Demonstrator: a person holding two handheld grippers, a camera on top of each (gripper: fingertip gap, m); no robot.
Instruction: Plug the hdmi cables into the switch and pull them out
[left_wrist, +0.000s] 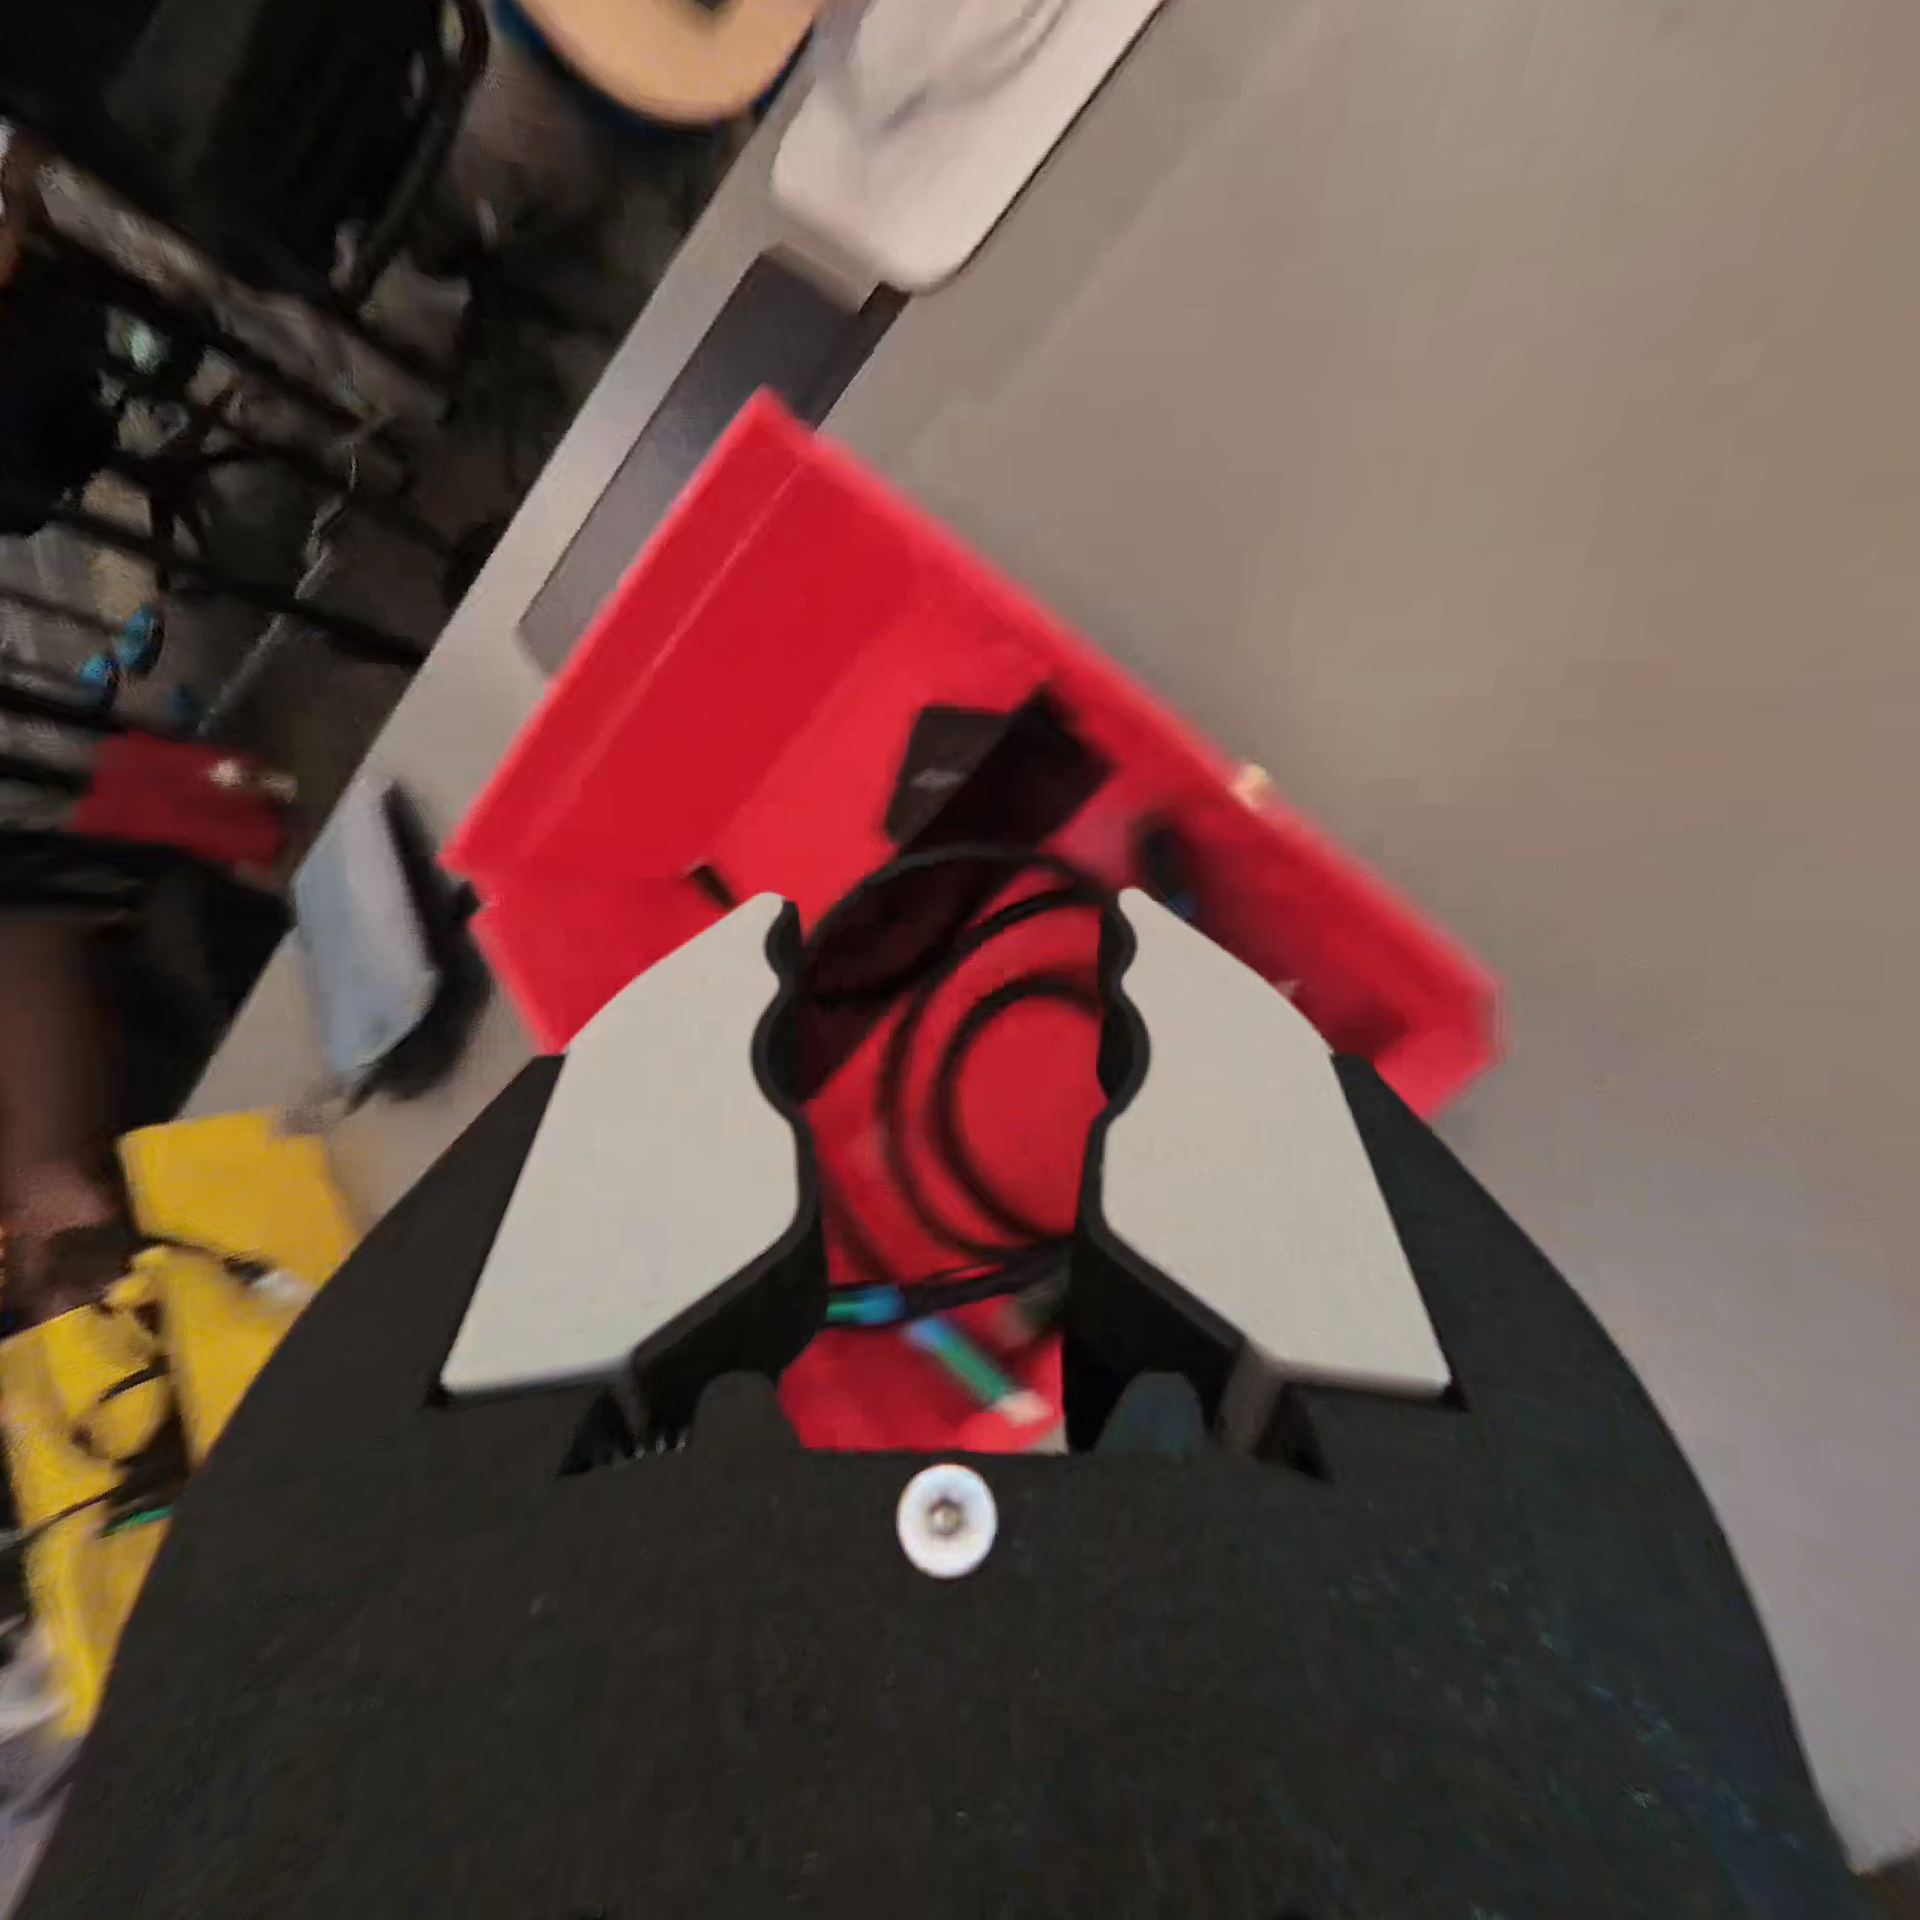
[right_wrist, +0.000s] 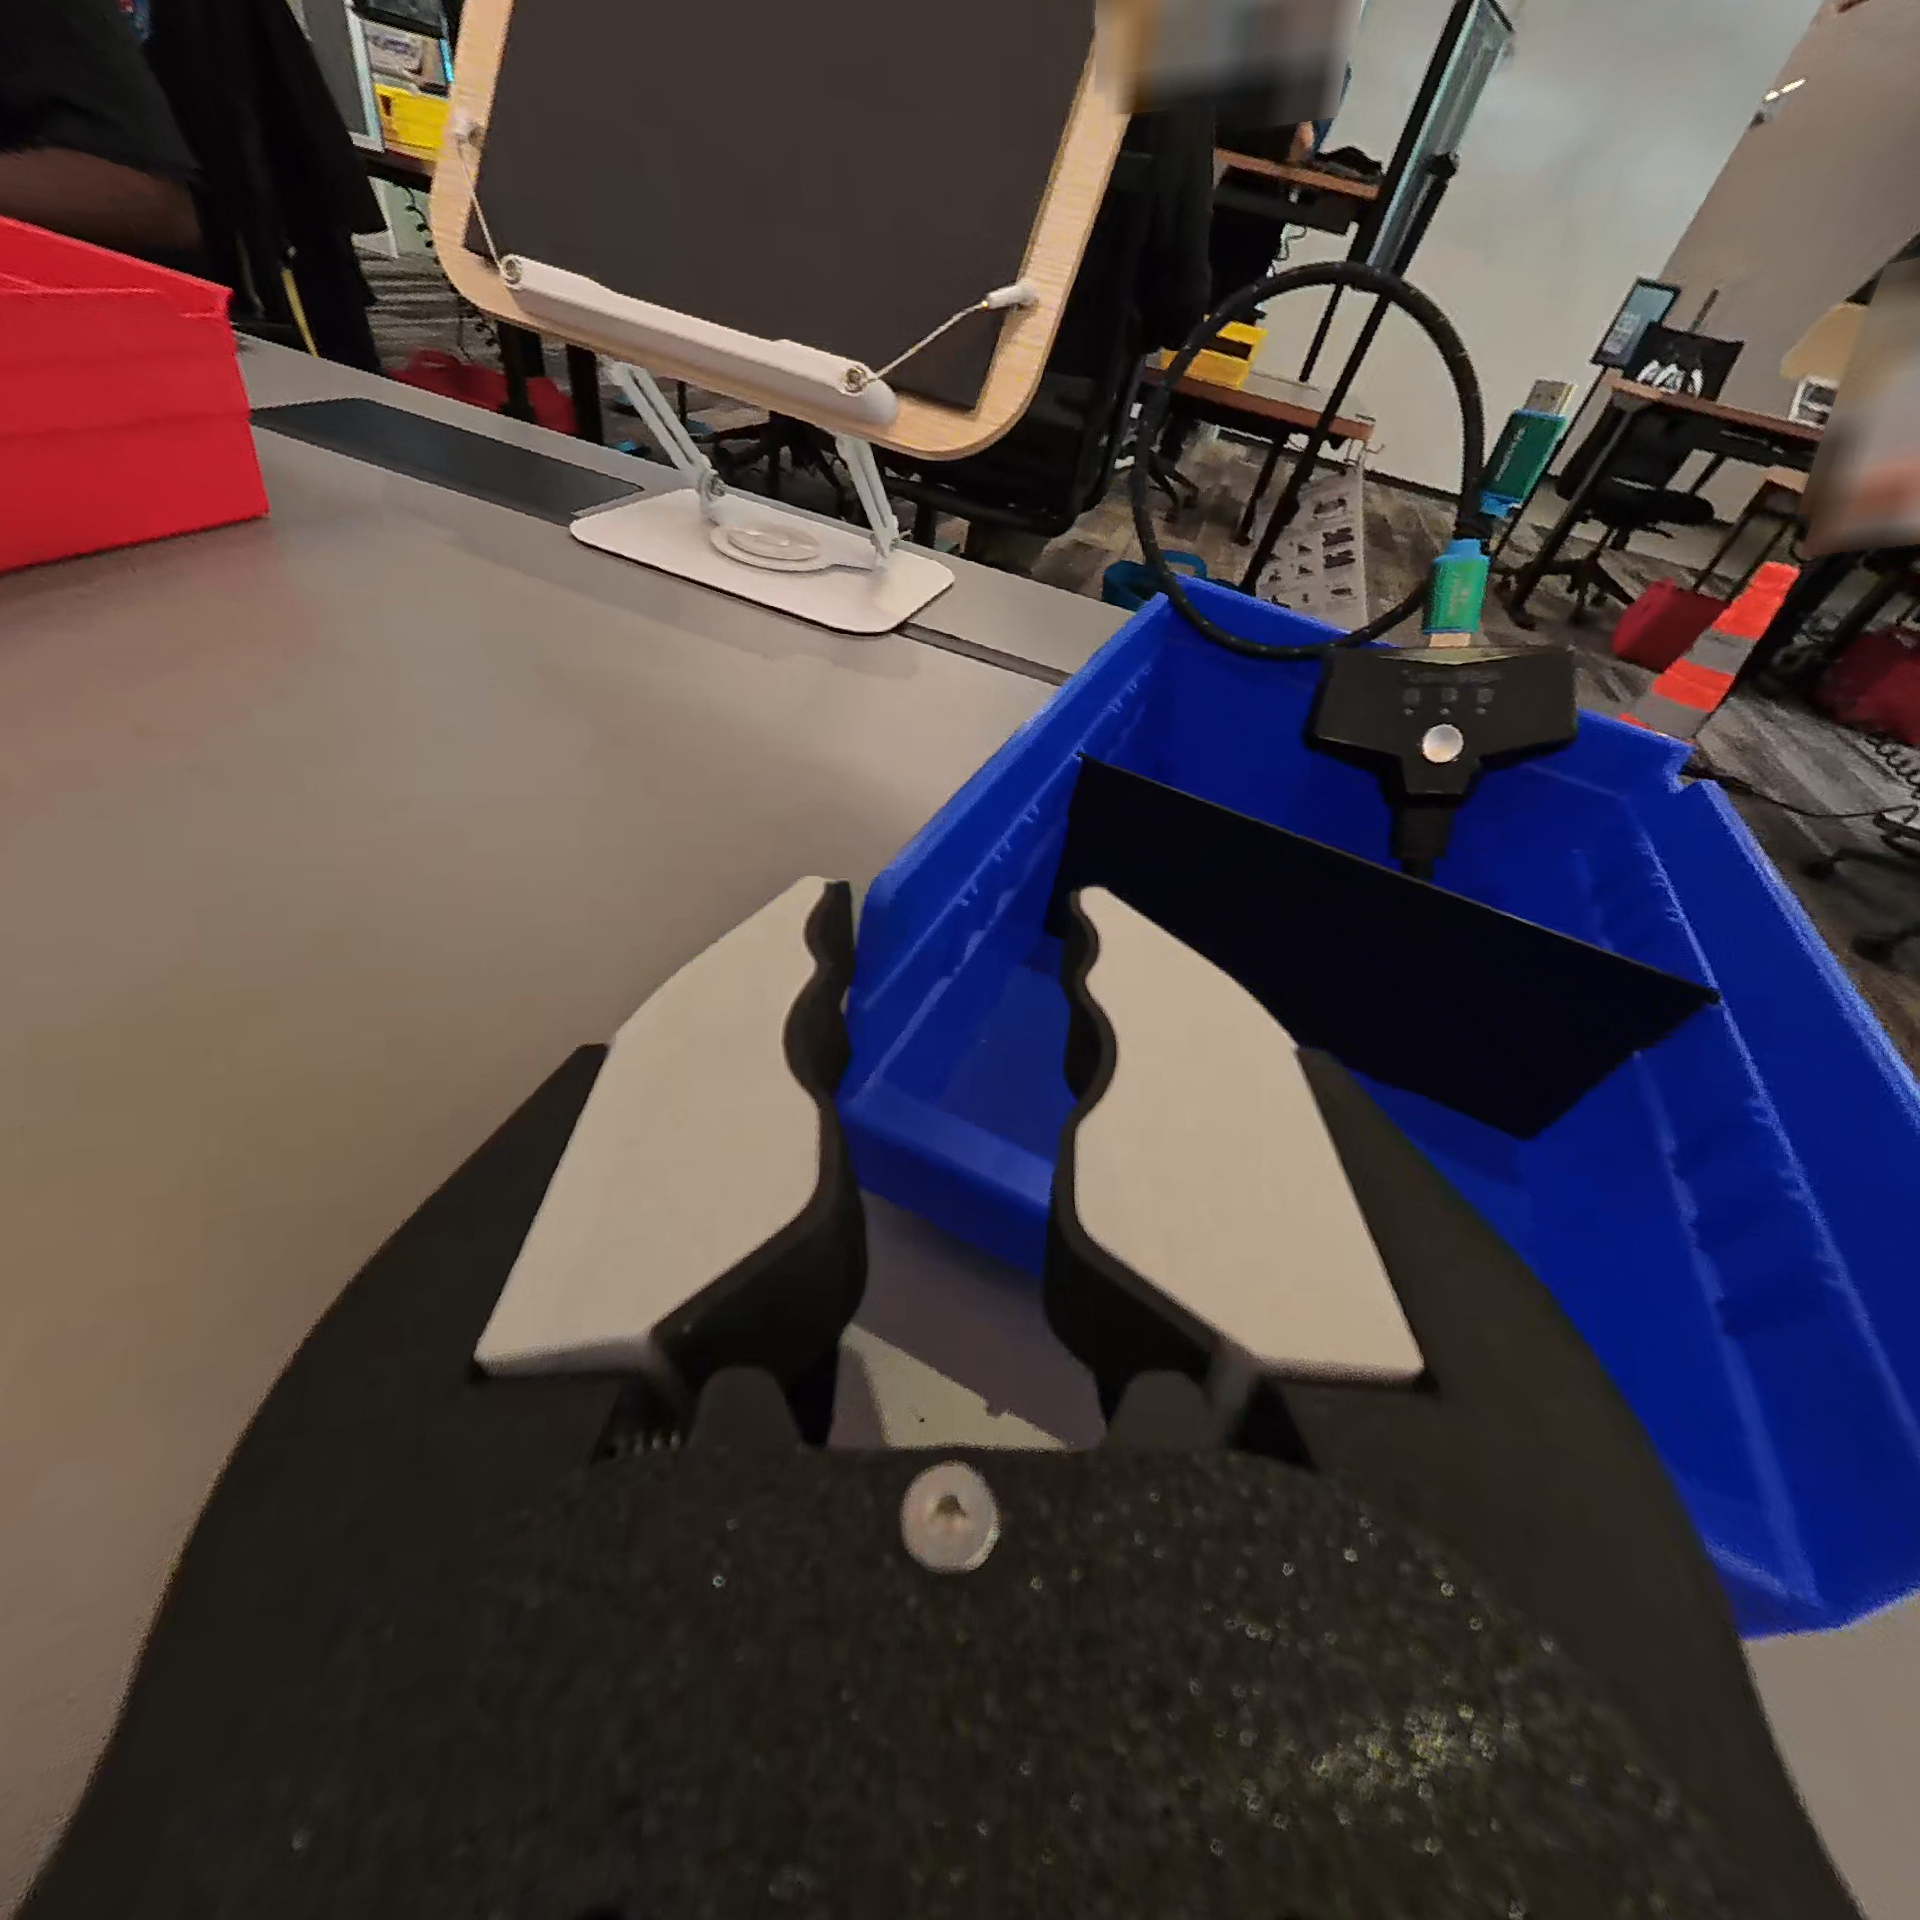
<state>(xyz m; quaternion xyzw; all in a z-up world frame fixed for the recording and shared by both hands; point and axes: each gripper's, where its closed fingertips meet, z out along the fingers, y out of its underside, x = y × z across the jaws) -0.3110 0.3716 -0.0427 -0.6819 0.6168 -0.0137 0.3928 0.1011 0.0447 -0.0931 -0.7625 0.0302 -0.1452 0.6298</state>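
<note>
Right wrist view: black T-shaped switch (right_wrist: 1442, 707) stood in blue bin (right_wrist: 1818, 1299), green-ended hdmi cable (right_wrist: 1459, 590) plugged in; right gripper (right_wrist: 958, 904) spread, empty. Left gripper (left_wrist: 951, 914) spread over red bin (left_wrist: 665, 707).

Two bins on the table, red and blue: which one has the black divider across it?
The blue bin, ahead of the right gripper. A black divider crosses it; the red bin shows only coiled cable and dark parts.

surface (right_wrist: 416, 831): grey, lower left
red bin (right_wrist: 114, 416): left edge
blue bin (right_wrist: 1714, 1299): right, black divider (right_wrist: 1371, 966) across it
tablet stand (right_wrist: 769, 208): top centre, white base
</note>
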